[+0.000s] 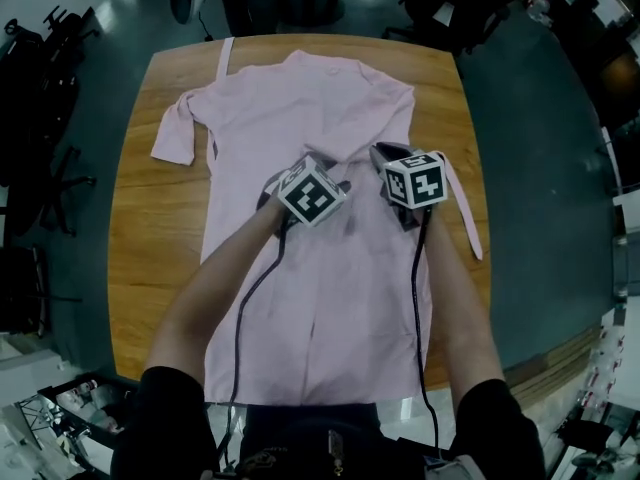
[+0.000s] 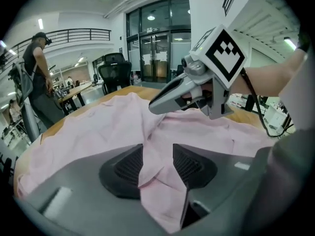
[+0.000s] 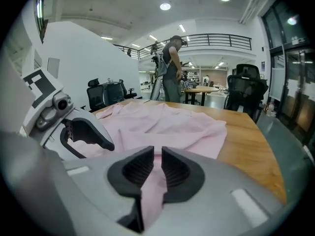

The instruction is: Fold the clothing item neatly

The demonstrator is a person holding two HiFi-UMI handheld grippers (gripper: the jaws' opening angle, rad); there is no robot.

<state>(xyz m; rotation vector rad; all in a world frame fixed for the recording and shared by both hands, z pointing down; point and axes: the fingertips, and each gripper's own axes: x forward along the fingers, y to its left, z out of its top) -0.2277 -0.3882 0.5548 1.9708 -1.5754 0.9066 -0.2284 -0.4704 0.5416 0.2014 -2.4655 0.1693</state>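
Right gripper (image 3: 156, 168) pinches the pink shirt (image 1: 300, 108) — left gripper (image 2: 157, 163), just beside it, gapes around a loose fold.

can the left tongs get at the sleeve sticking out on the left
Probably yes: the sleeve lies uncovered, nothing between it and the left tongs, whose jaws stand apart around a loose fold of the pink garment.

Open-plan office w/ dark teal floor (image 1: 530, 118). Wooden table (image 1: 150, 268) in mid, rounded corners. Black office chairs (image 2: 114, 70) just beyond far edge, desks further back. Tall glass doors (image 2: 157, 48), white wall (image 3: 83, 48), upper balcony w/ railing (image 3: 221, 37). Recessed ceiling lights (image 3: 165, 6) on. Person (image 3: 172, 77) standing nr far desks.
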